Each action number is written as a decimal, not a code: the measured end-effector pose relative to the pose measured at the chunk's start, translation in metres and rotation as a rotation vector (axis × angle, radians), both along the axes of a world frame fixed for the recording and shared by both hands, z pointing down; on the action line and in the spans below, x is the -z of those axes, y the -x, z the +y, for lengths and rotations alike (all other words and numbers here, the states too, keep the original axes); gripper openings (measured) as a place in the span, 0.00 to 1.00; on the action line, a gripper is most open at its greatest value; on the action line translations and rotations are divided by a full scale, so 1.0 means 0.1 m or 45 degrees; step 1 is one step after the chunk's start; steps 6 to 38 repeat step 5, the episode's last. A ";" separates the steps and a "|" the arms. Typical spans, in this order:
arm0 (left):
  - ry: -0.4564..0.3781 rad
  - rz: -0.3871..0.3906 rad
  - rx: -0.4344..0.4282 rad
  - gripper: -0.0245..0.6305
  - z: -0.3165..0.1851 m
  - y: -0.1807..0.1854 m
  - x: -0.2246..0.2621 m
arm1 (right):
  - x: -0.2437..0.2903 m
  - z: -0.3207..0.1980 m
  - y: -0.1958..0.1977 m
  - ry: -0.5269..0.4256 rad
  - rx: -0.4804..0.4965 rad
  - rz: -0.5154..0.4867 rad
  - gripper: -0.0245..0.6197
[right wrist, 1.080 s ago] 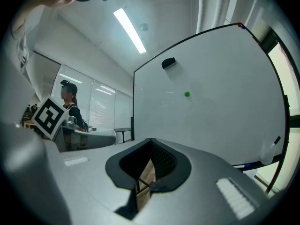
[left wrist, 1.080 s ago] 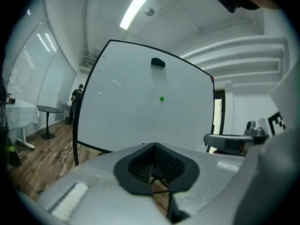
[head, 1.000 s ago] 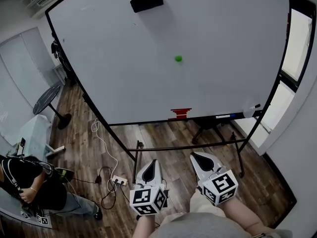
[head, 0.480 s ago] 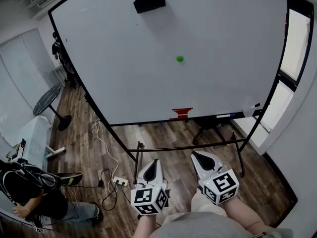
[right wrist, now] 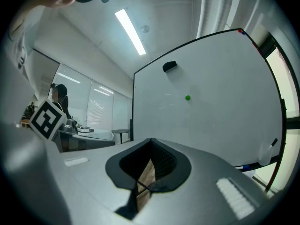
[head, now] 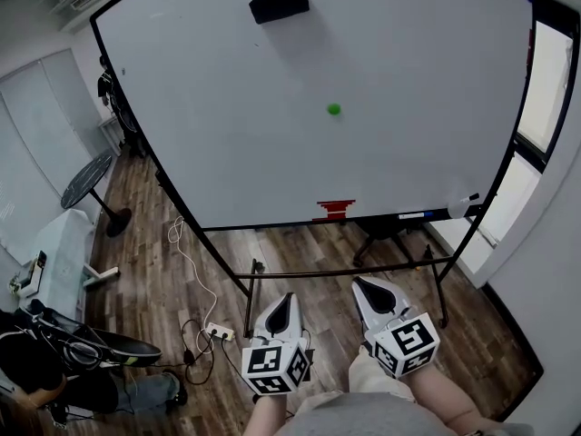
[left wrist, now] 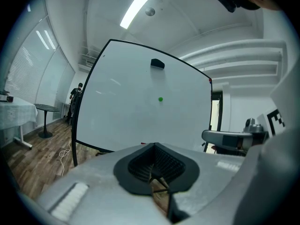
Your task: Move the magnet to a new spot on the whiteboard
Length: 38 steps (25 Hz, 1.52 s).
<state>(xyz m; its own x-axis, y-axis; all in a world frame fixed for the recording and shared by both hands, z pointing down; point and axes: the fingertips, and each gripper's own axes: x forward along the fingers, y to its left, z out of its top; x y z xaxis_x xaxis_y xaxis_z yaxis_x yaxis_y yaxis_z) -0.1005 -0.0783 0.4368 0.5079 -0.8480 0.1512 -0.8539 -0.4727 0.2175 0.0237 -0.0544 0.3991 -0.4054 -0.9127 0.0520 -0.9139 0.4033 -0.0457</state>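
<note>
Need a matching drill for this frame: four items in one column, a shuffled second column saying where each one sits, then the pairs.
Items
1. green magnet
2. black eraser
3. red object
4. power strip

Places
A. near the top edge of the whiteboard
B. on the wood floor, below the whiteboard's lower left
C. at the whiteboard's bottom ledge
D. mid-whiteboard, on bare white

Pairs: 1-D, 2-A, 3-C, 4-B

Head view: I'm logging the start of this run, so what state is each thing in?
Green magnet: stuck on the whiteboard, untouched.
Black eraser: stuck near the whiteboard's top edge.
Left gripper: shut, empty, held low, clear of the whiteboard.
Right gripper: shut, empty, held low beside it.
</note>
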 end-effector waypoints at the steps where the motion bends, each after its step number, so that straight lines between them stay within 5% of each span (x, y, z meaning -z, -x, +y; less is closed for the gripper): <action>1: 0.000 -0.001 -0.004 0.04 0.00 -0.02 -0.01 | 0.00 -0.01 -0.01 0.000 -0.002 -0.001 0.04; 38: 0.005 0.002 -0.002 0.04 0.00 -0.05 -0.02 | -0.01 -0.02 -0.03 0.002 0.002 0.004 0.03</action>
